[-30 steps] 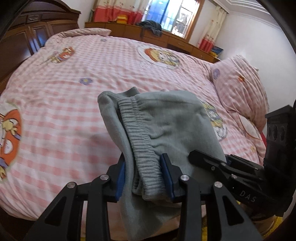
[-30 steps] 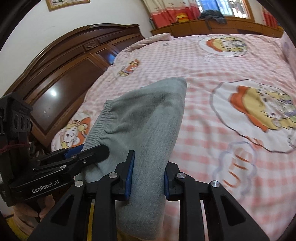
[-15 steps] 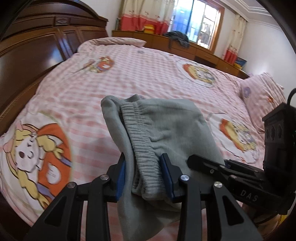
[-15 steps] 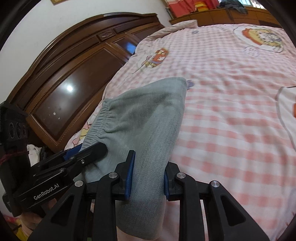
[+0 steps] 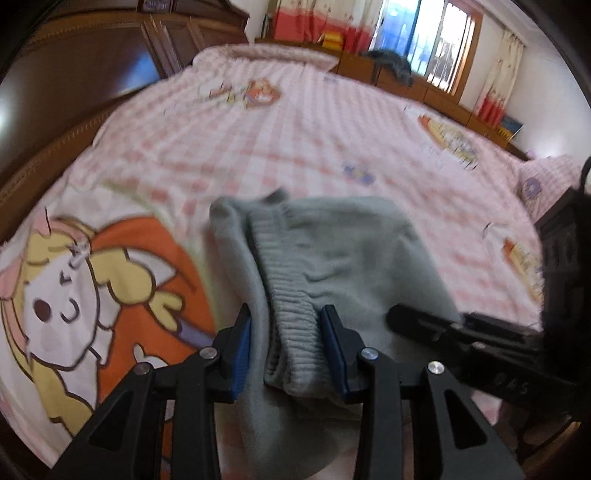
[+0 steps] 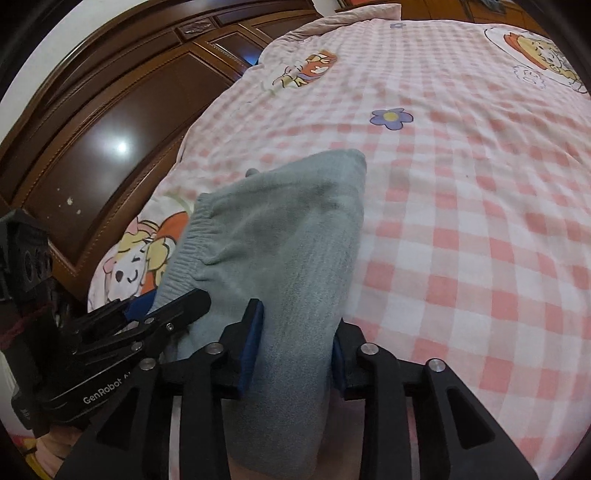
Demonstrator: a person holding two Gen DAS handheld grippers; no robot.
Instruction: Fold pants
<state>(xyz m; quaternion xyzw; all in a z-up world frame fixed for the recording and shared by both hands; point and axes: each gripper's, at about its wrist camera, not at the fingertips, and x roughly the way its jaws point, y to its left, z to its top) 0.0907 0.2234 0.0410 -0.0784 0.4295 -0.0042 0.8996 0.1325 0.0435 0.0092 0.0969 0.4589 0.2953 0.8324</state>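
- Left gripper (image 5: 286, 350) at 6 o'clock of its view, blue pads either side of the ribbed waistband of the grey pants (image 5: 332, 266); the right pad touches the rib, the left pad has a sliver of gap, so a loose pinch on the pants; jaws have just opened a touch with the cloth between them.
- Pants bunch up from the left gripper toward 12 o'clock, folded edge at 11 o'clock, loose cloth hanging below the jaws at 6 o'clock.
- Right gripper (image 6: 295, 350) at 6 o'clock of its view, pads on both sides of a thick fold of the same pants (image 6: 280, 251); jaws have just been opening, cloth fills the gap between them and touches both pads, so pinching the pants.
- From the right wrist, the pants rise to a corner at 12 o'clock, waistband at 9 o'clock, other gripper's black fingers at 8 o'clock touching the cloth.
- From the left wrist, the other gripper shows at 4 o'clock, fingers on the pants' right edge.
- Pants are held up above the bed (image 6: 461, 221), pink check cover with cartoon prints.
- Dark wood wardrobe (image 6: 110, 129) at 10 o'clock, beside the bed.
- Window with curtains (image 5: 325, 18) at 12 to 1 o'clock in the left view; picture is blurred there.
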